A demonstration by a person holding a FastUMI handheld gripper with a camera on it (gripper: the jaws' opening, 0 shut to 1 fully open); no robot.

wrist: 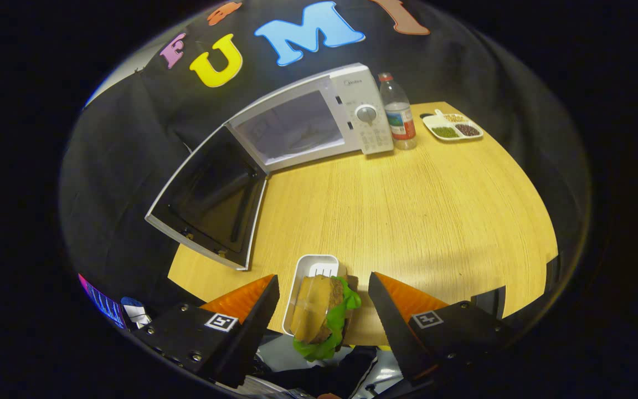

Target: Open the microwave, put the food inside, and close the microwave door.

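A white microwave (346, 111) stands at the far side of the wooden table (407, 210), its door (211, 202) swung wide open toward the near left. A sandwich with lettuce (322, 316) lies on a small white tray (310, 271) at the table's near edge, between my fingers. My gripper (323, 302) is open, one finger on each side of the sandwich with gaps on both sides, touching nothing that I can see.
A plastic water bottle (399, 113) stands right beside the microwave's control panel. Beyond it at the far right sits a white divided dish (453, 128) with beans and grains. The open door hangs past the table's left edge.
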